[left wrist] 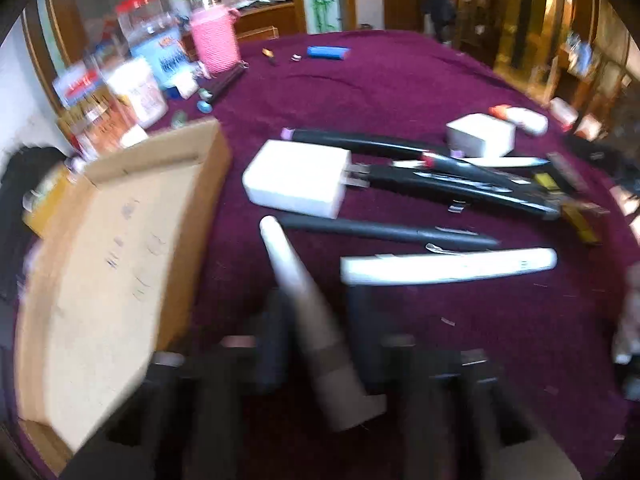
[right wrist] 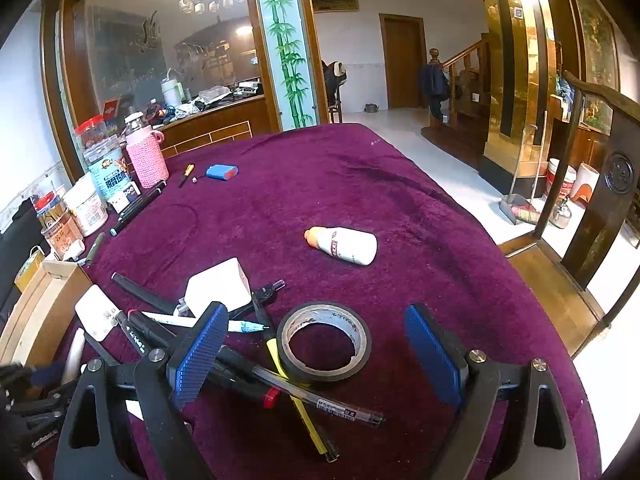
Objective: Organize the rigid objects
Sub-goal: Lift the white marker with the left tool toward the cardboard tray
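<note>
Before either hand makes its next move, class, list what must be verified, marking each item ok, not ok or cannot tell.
1. Left tongs closed on the white stick: ok.
2. Cardboard box open on top, floor bare: ok.
3. Left wrist view sharp enough to aim: not ok, blurred.
4. Right tongs open above the tape roll: ok.
5. Tape roll free of the yellow pen: cannot tell; they meet at its left edge.

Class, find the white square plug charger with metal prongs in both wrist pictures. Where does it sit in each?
Left wrist: white square plug charger at centre, right of the cardboard box.
Right wrist: charger at lower left.
Shared landmark: pink knitted bottle.
</note>
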Action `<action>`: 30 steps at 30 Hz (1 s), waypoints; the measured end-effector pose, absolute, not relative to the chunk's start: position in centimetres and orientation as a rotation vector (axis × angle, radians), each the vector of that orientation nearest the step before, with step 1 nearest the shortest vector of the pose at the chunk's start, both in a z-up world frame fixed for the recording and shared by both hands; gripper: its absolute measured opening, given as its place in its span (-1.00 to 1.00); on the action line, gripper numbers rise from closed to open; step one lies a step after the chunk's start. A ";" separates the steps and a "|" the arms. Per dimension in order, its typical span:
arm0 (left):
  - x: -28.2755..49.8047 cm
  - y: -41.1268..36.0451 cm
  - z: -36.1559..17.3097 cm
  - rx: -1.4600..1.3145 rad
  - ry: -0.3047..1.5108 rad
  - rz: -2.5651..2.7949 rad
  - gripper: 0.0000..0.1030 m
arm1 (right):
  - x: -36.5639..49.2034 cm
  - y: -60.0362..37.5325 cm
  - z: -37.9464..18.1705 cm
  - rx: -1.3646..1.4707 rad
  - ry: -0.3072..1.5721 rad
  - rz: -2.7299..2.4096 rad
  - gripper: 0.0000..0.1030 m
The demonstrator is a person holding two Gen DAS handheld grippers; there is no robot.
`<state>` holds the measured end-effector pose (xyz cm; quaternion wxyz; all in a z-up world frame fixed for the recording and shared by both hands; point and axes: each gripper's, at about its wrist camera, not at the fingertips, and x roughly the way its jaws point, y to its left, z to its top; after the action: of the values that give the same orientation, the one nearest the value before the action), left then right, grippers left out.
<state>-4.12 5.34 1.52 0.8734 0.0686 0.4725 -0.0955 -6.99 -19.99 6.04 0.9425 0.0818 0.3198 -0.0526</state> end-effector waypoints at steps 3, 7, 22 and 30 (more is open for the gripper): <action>-6.5 6.8 2.9 0.052 0.957 -0.274 -0.77 | -7.0 -20.0 6.0 0.167 0.653 -0.110 0.78; -11.4 9.4 6.7 -0.063 0.844 -0.384 -0.77 | -7.3 -20.1 6.4 0.172 0.629 -0.129 0.78; -27.7 21.2 28.4 -0.227 0.473 -0.610 -0.76 | -25.2 -20.8 37.1 0.097 0.210 0.026 0.79; -29.0 25.6 41.1 -0.094 0.355 -0.363 -0.76 | -24.3 -15.7 57.1 -0.182 0.106 -0.041 0.99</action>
<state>-29.00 25.59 41.12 0.9669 -0.0463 0.1756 -0.1793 -24.28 -15.66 57.10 0.9942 -0.0911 0.0531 -0.0205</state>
